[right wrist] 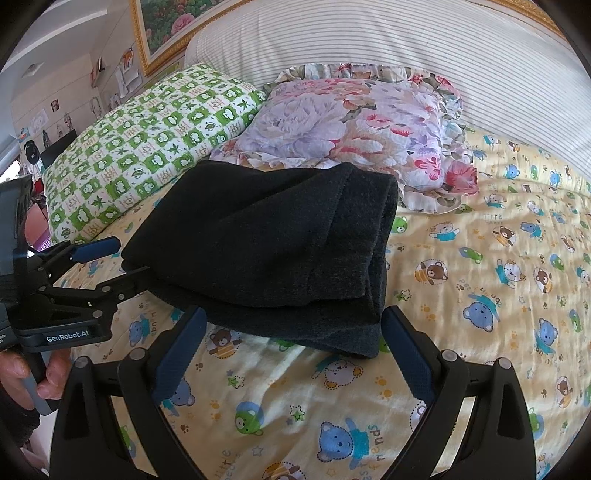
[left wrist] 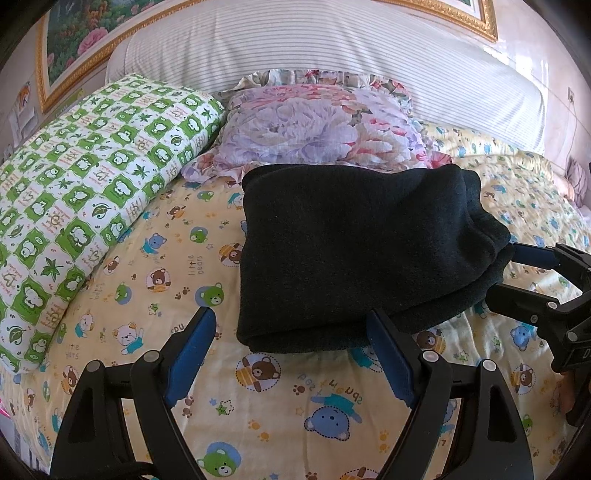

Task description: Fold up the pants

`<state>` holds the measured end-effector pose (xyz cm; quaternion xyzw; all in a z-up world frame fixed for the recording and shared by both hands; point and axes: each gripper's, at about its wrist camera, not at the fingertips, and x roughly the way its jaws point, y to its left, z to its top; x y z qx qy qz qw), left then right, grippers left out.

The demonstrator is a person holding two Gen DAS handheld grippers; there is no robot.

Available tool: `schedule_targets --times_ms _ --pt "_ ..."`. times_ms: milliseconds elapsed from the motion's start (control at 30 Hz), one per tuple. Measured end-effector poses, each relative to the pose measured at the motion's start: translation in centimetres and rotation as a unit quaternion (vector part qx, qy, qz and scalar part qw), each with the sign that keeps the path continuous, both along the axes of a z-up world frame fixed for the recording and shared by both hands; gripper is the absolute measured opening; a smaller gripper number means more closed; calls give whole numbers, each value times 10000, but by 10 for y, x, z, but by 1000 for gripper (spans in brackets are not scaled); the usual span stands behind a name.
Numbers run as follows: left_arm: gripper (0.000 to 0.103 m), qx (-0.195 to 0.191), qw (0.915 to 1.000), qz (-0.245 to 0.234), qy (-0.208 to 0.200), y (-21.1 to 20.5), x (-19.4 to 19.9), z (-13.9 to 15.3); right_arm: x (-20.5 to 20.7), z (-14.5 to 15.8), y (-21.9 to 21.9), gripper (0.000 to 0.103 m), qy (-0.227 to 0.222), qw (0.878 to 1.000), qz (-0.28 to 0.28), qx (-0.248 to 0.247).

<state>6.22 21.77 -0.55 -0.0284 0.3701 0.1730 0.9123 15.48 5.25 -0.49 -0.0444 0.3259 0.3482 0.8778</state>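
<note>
- Centrally, the pants (left wrist: 365, 251), dark and thick, lie folded into a compact stack on the bed sheet (left wrist: 288, 398), a yellow cloth printed with cartoon bears.
- Far edge of the pants: touching the frilled floral pillow (left wrist: 314, 125); a green-and-white checked pillow (left wrist: 88, 192) lies to its left, and a striped headboard cushion (left wrist: 332, 44) stands behind both.
- Left hand-held gripper (left wrist: 291, 354): jaws spread wide, blue pads apart, nothing between them. It sits just in front of the near left corner of the stack; its right-side finger overlaps the near folded edge in the left wrist view, though contact cannot be confirmed.
- Same gripper seen from the right wrist view (right wrist: 122, 262): it approaches from the left side, one blue-padded finger above the cloth edge and the other level with the lower layers, at the left corner of the pants (right wrist: 269, 251). Whether it pinches any cloth cannot be told.
- Right hand-held gripper (right wrist: 291, 354): jaws also wide apart and holding nothing, placed just before the near right corner of the stack, where the layered fold edges show.
- Same gripper in the left wrist view (left wrist: 517, 273): at the right end of the stack, one blue pad just beside the rounded fold.
- A gilt-framed flower picture (right wrist: 166, 22) hangs on the wall above the headboard.
</note>
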Motion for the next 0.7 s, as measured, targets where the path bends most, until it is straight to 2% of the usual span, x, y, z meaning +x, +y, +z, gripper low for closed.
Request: schedule_targets --times_ms 700 --pt "84 -34 10000 -36 4 1 4 0 0 -2 0 96 1 10000 -7 20"
